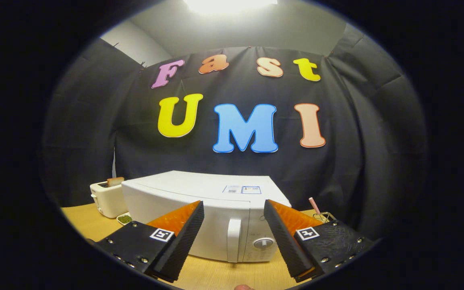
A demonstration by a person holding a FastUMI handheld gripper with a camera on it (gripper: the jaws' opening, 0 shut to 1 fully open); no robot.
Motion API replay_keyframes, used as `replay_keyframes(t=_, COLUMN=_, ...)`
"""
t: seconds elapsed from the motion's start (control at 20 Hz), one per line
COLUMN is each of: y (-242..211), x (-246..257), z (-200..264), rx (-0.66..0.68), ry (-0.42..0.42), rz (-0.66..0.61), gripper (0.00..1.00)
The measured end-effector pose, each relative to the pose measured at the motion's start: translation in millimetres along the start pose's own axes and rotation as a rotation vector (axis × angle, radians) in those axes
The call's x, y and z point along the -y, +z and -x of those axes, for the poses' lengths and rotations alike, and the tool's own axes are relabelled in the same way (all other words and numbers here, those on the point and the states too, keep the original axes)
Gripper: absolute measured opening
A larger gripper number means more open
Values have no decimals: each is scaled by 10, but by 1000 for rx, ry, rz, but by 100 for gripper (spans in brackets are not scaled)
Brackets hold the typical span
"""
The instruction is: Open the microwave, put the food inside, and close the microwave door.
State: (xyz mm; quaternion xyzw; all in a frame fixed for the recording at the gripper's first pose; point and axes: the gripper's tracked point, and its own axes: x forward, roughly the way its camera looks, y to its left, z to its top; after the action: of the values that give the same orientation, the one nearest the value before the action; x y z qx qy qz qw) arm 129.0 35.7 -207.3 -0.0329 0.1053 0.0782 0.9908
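Observation:
A white microwave [199, 201] stands on the wooden table, its door shut. Its upright white handle [233, 240] and a round dial [263, 243] face me, just beyond and between my fingers. My gripper [234, 213] hangs open in front of the microwave with nothing between its fingers, a short way off the door. A small white dish of green food [124, 218] sits on the table at the microwave's left side, partly hidden by the left finger.
A white toaster [107, 197] with a slice of bread in its slot stands left of the microwave, behind the dish. A wire holder with a striped straw [316, 207] shows behind the right finger. Bare wooden table [224, 274] lies before the microwave.

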Motion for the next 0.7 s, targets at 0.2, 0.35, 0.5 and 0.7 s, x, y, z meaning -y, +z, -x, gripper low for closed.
replay_keyframes(t=0.2, y=-390, x=35, z=-195, rx=-74, ry=-22, rz=0, gripper=95)
replay_keyframes(t=0.35, y=-625, x=22, z=-279, rx=-118, ry=-28, rz=-4, gripper=95)
replay_keyframes(t=0.5, y=-816, x=-14, z=-367, rx=-159, ry=-19, rz=7, gripper=95)
replay_keyframes(t=0.7, y=-1056, x=-88, z=-456, rx=-223, ry=-3, rz=2, gripper=95)
